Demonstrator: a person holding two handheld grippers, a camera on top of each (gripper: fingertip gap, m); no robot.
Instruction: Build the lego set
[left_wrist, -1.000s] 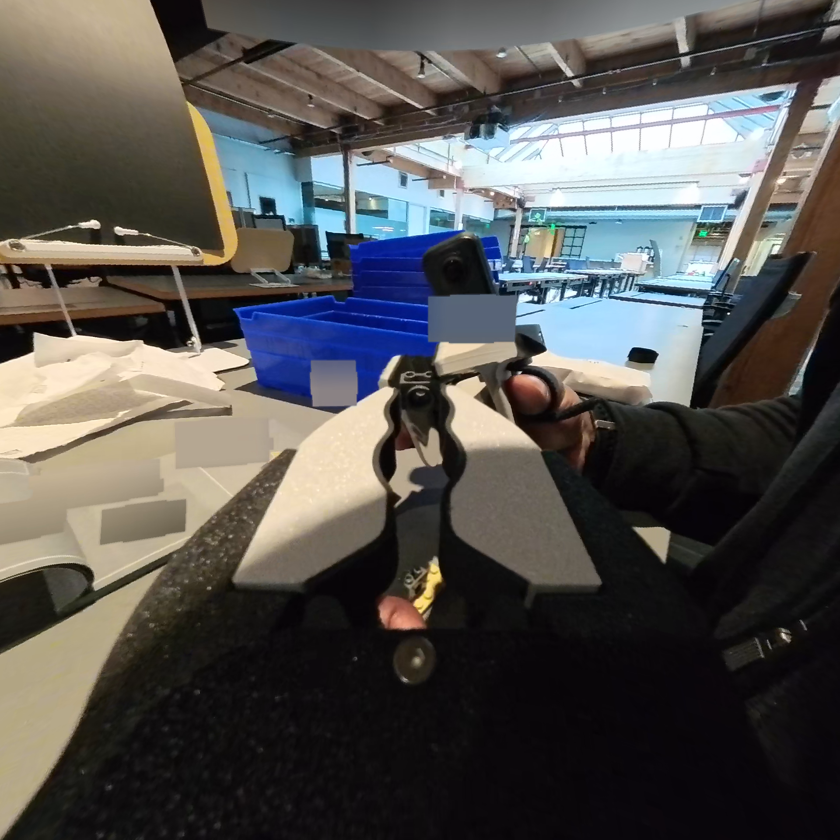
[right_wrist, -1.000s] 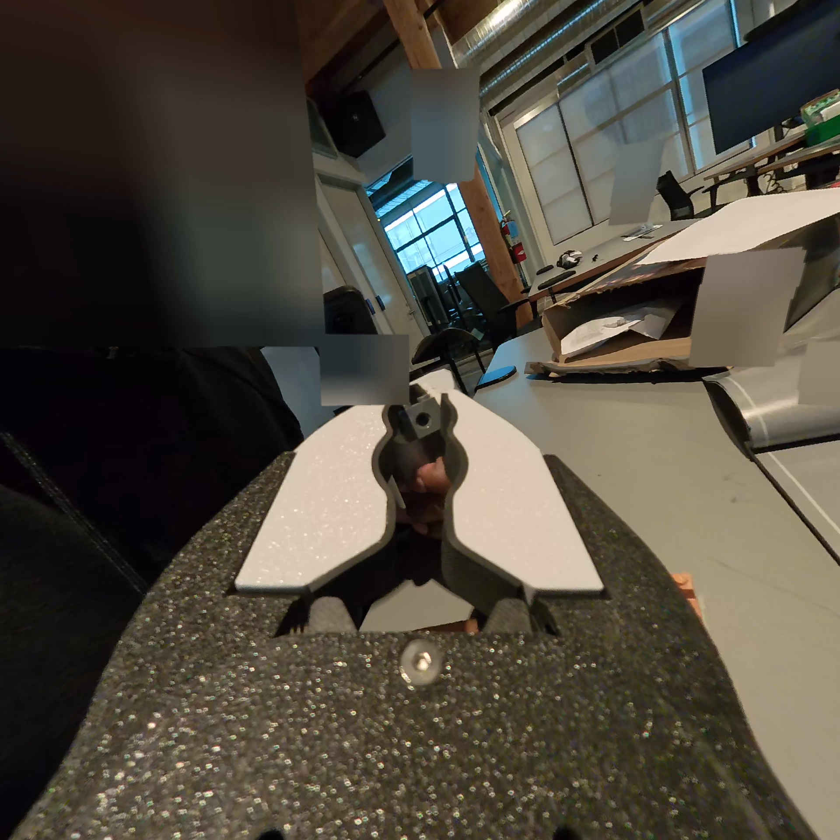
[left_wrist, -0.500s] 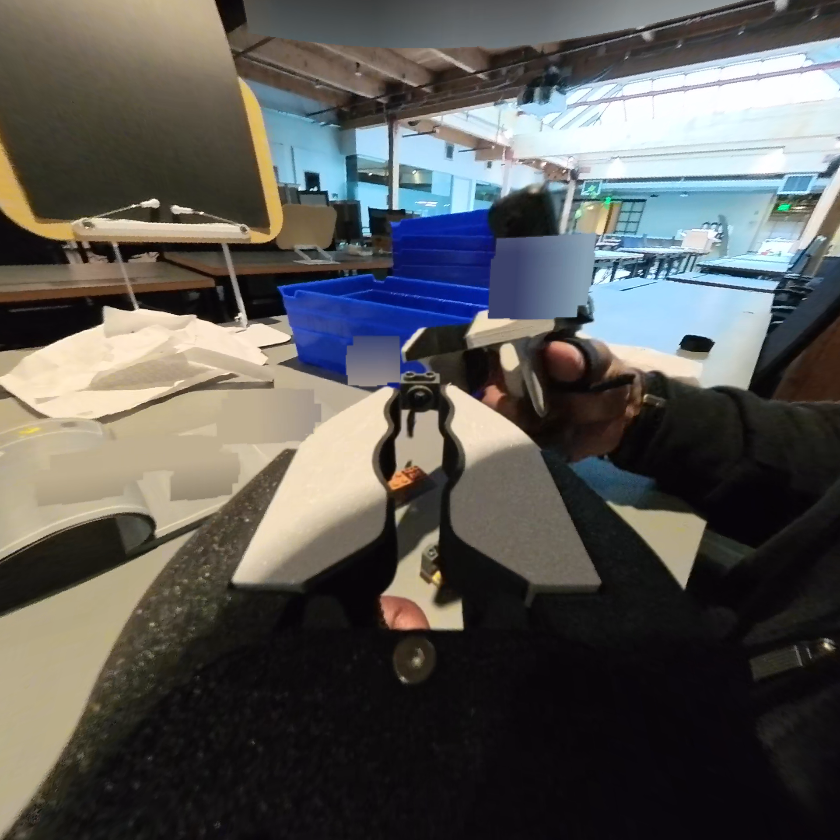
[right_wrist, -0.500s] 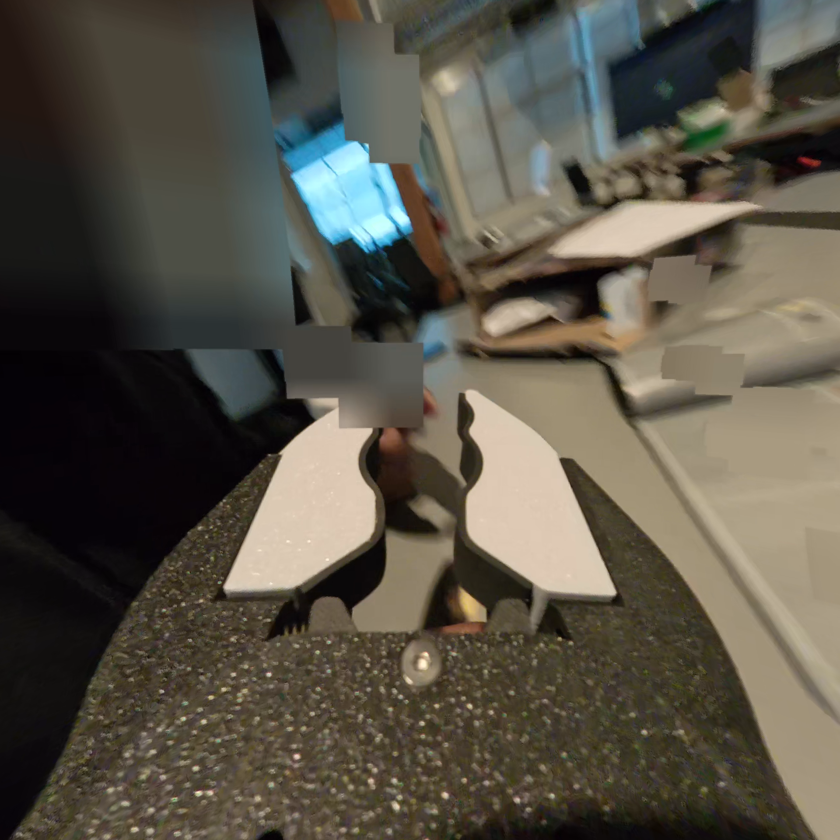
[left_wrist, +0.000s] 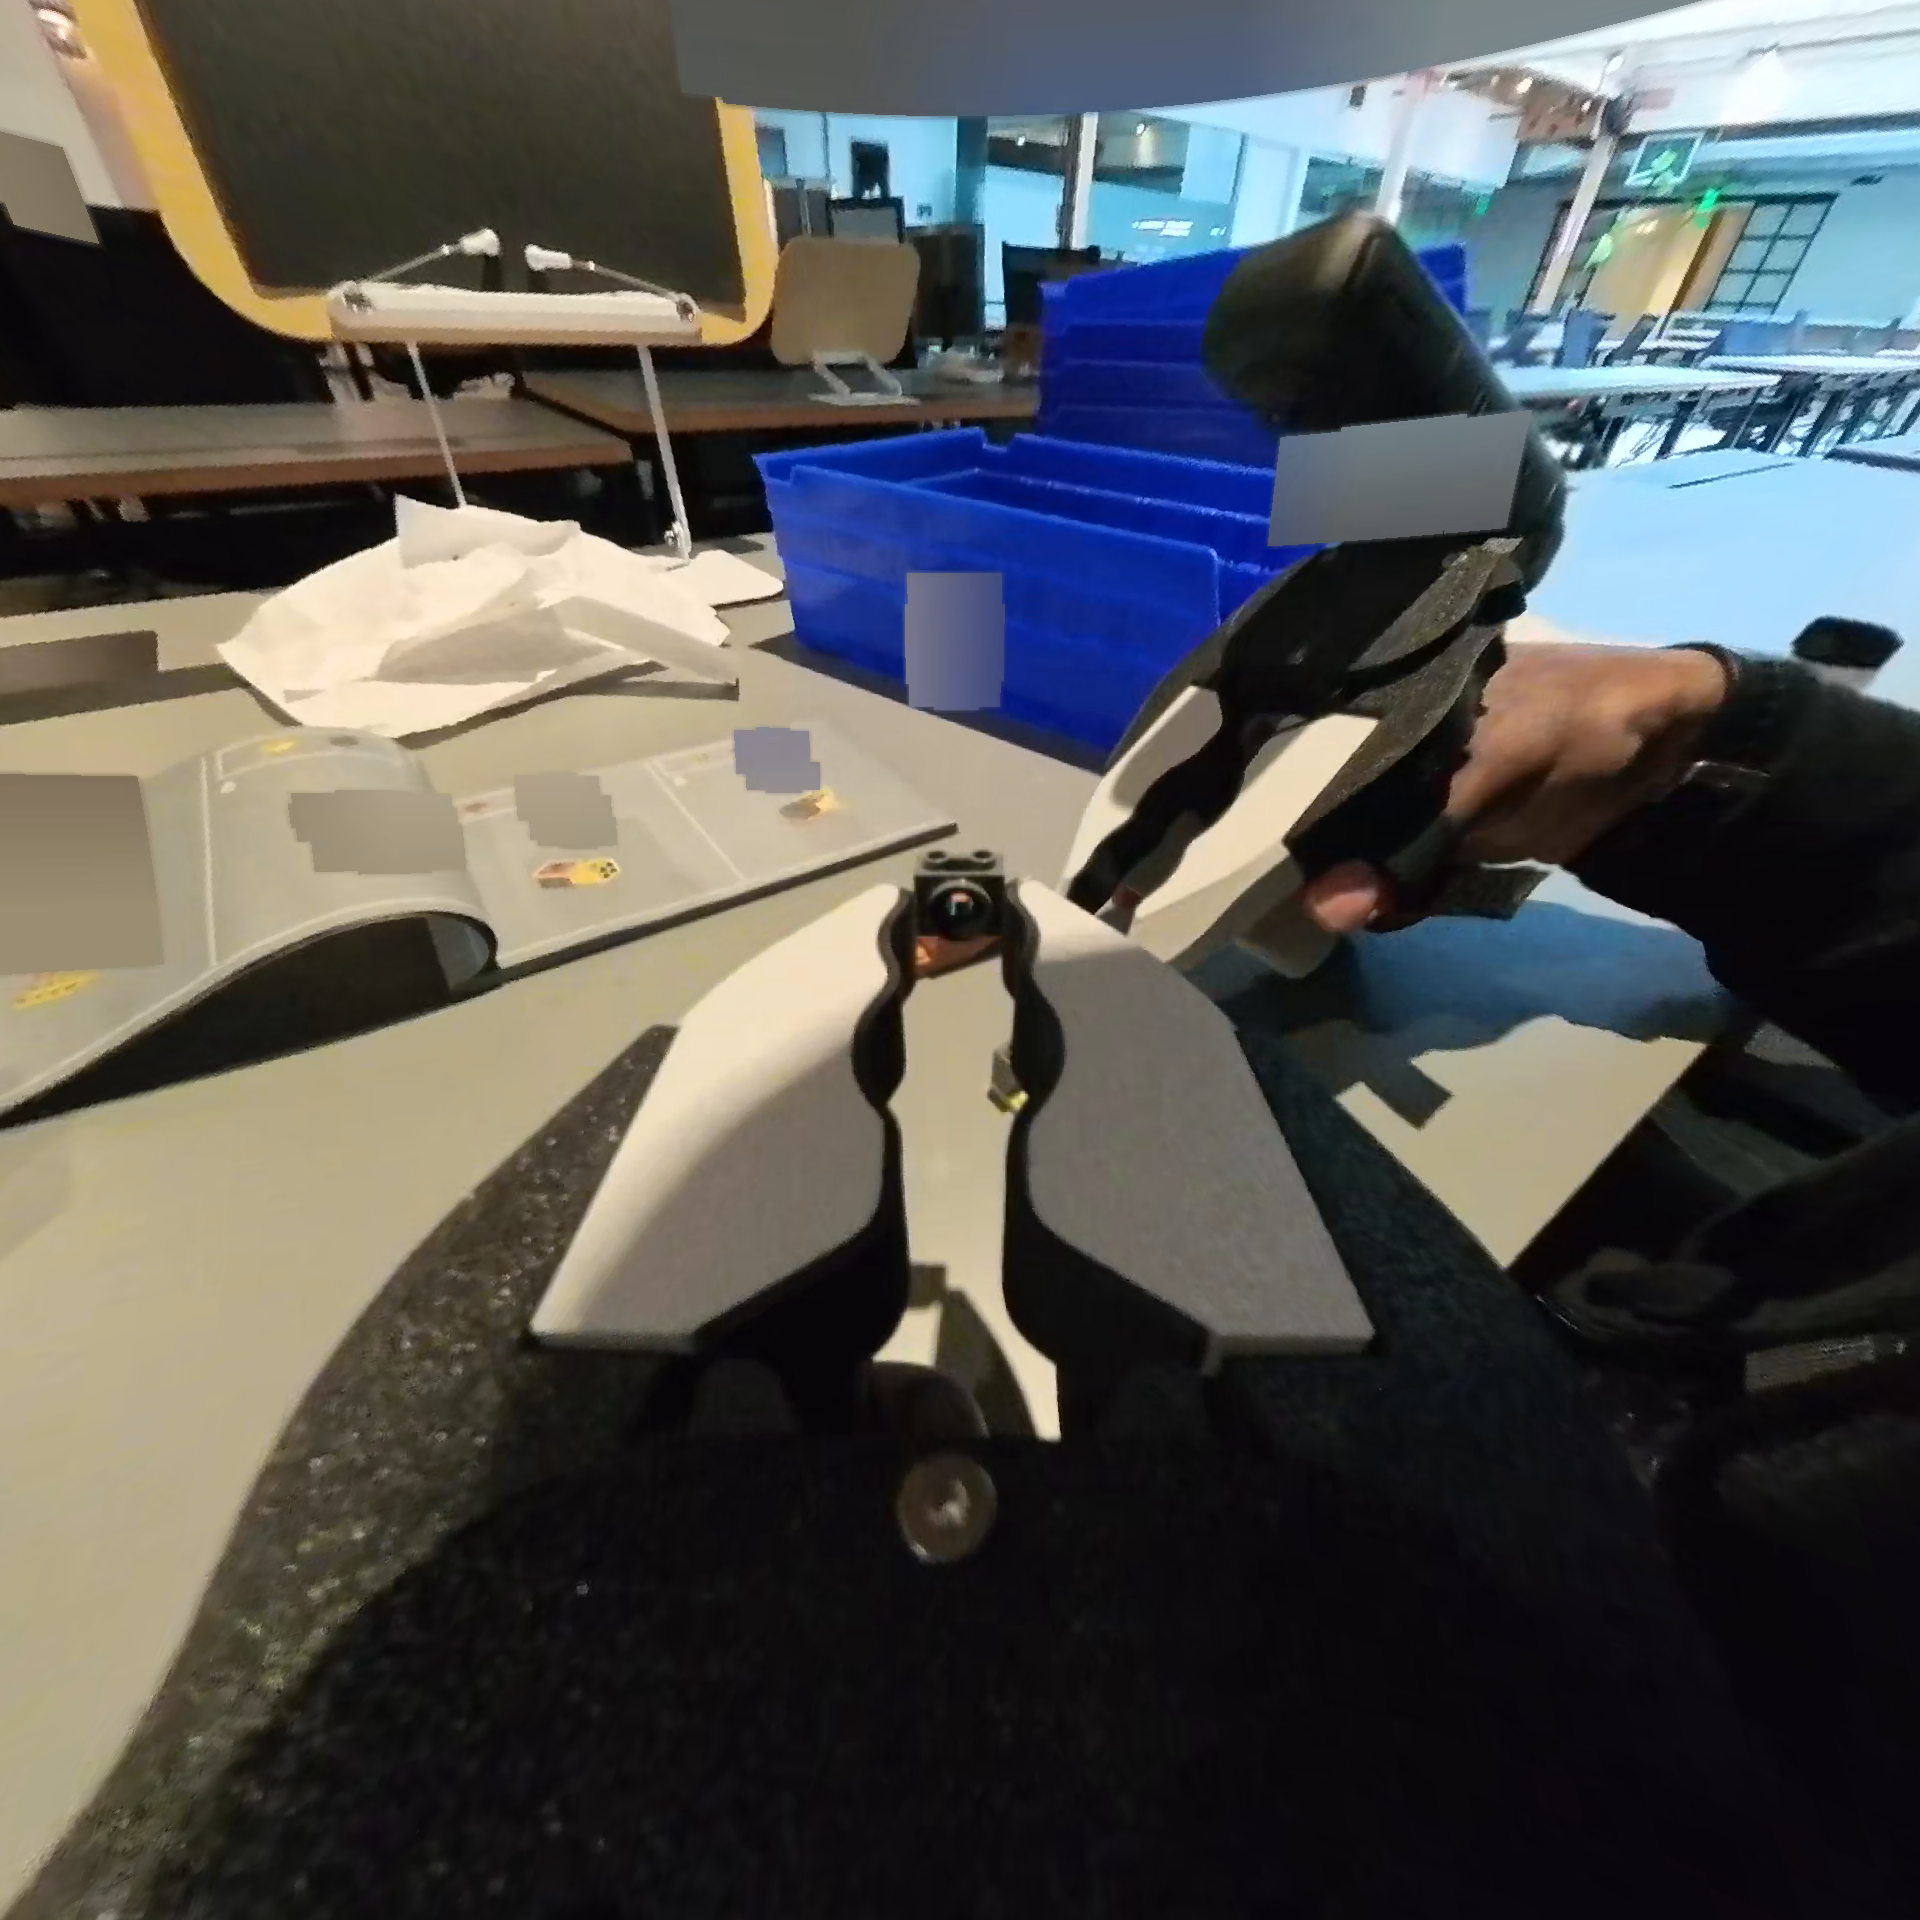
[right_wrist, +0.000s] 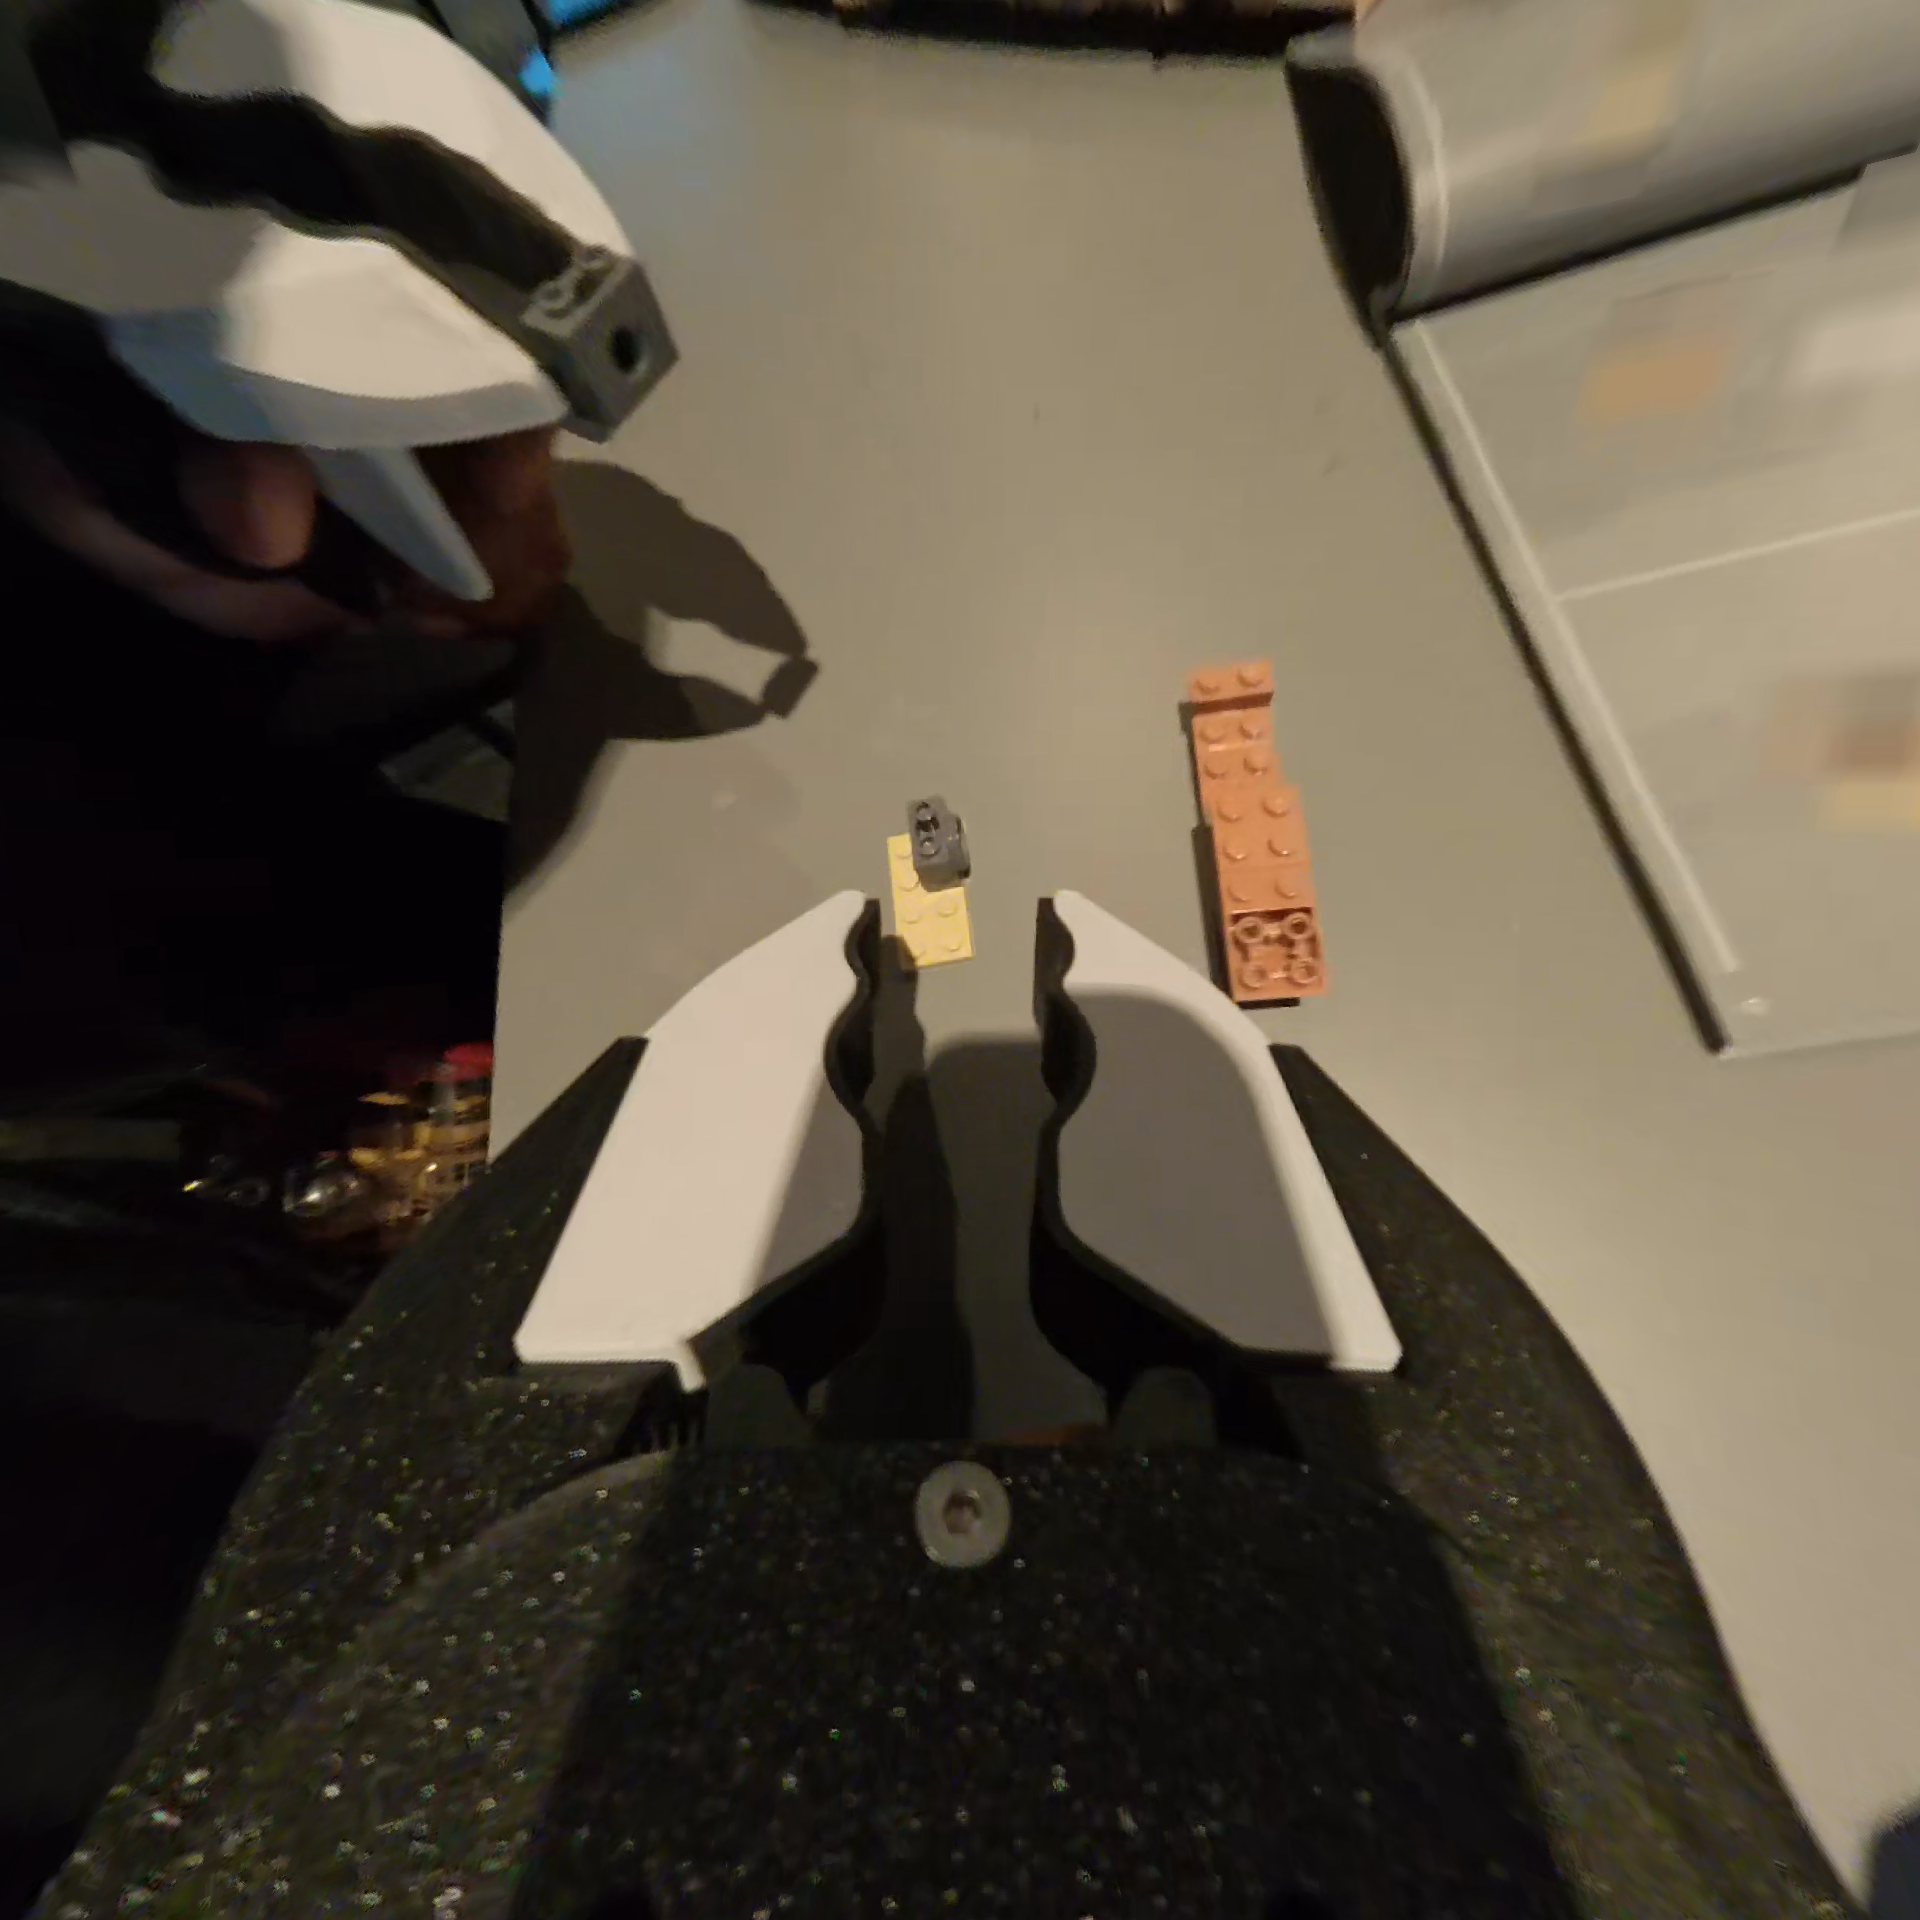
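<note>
Right wrist view: right gripper (right_wrist: 951, 914) gapes empty over the tan plate (right_wrist: 930, 920), left gripper (left_wrist: 958, 914) pinching the grey brick (left_wrist: 958, 906), a loose squeeze could drop it.

open-plan office/workshop | desk rows (left_wrist: 1704, 369) | blue bins (left_wrist: 997, 540) | monitor (left_wrist: 457, 135)

bare table (right_wrist: 1039, 416) ahead; brown bricks (right_wrist: 1257, 831) right; booklet (right_wrist: 1662, 520) beyond

The instruction booklet (right_wrist: 1662, 364) is blurred and cropped at the right edge; dim clutter (right_wrist: 395, 1143) beside the table stays perhaps unidentifiable.
</note>
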